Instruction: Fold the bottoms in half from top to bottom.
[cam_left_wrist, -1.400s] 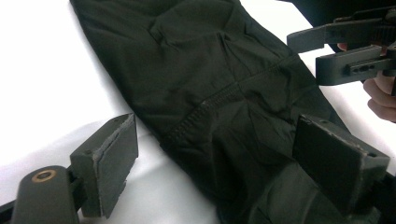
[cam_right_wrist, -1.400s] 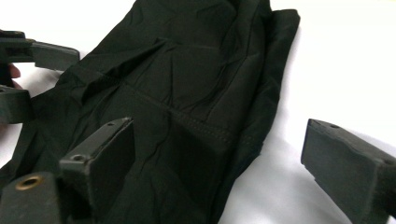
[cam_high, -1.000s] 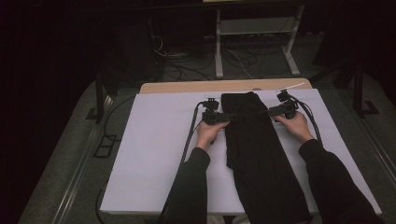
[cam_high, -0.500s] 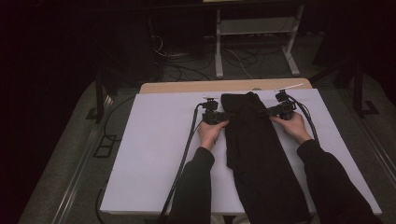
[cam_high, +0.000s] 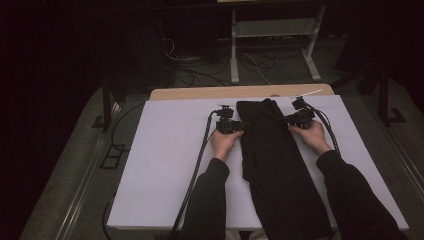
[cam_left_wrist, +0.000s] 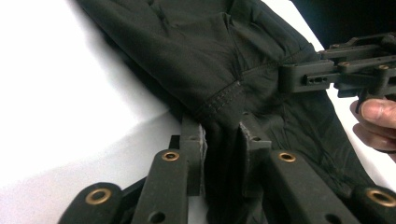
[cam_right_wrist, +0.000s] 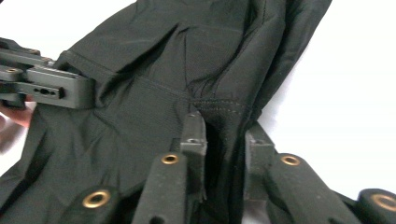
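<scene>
Black, limp trousers (cam_high: 272, 160) look light and floppy on the bench (cam_high: 165, 165). Left claw (cam_left_wrist: 222, 156) and right claw (cam_right_wrist: 224, 149) each pinch a far-end side seam, sensible holds.

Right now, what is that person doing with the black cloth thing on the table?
A person is working on a dark garment spread lengthwise on a white table cover, with handheld tongs in each hand. The left tongs pinch the garment's left edge, and the right tongs pinch its right edge, both near the far end. In both gripper views, fabric is bunched between the jaws. It looks like a fold or a straightening is under way, though I cannot tell which.
</scene>
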